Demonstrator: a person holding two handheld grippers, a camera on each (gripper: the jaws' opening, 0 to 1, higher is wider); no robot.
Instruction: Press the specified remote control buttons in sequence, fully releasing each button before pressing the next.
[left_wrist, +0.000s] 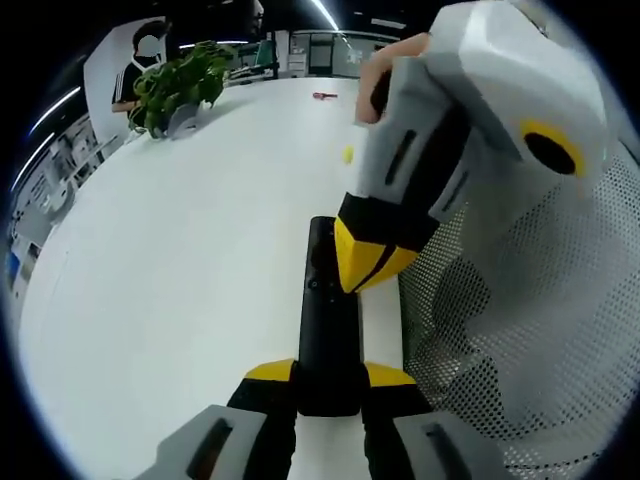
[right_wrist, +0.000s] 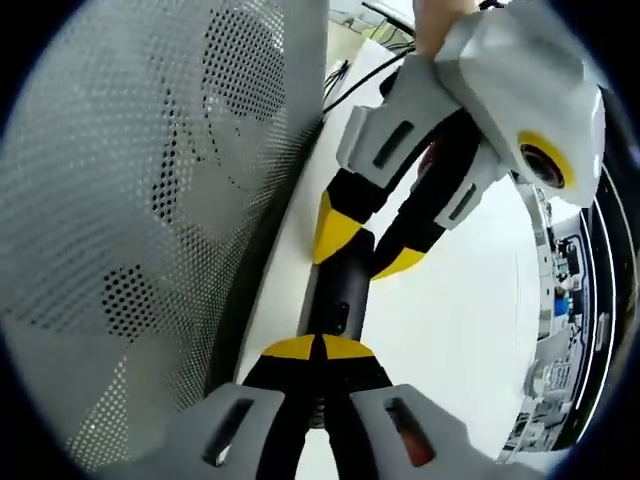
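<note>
1. Left gripper (left_wrist: 330, 378) clamps the near end of the black remote (left_wrist: 328, 330), which lies lengthwise on the white table (left_wrist: 180, 260).
2. Right gripper (left_wrist: 368, 262) comes in from above, yellow tips pinched together and touching the remote's top face.
3. Right gripper view: own jaws closed tip to tip over the remote (right_wrist: 335, 295); left gripper (right_wrist: 362, 245) grips the far end.
4. Perforated white panel (right_wrist: 150, 200) stands just beside the remote.
5. Potted plant (left_wrist: 180, 85) far across the table.

- A broad white table (left_wrist: 180, 260) carries everything here.
- A black remote control (left_wrist: 328, 330) lies flat on it, near the edge.
- Far end: a leafy potted plant (left_wrist: 178, 88).
- A small red object (left_wrist: 324, 96) rests further back, and a tiny yellow bit (left_wrist: 348, 154) nearer, both too small to identify.
</note>
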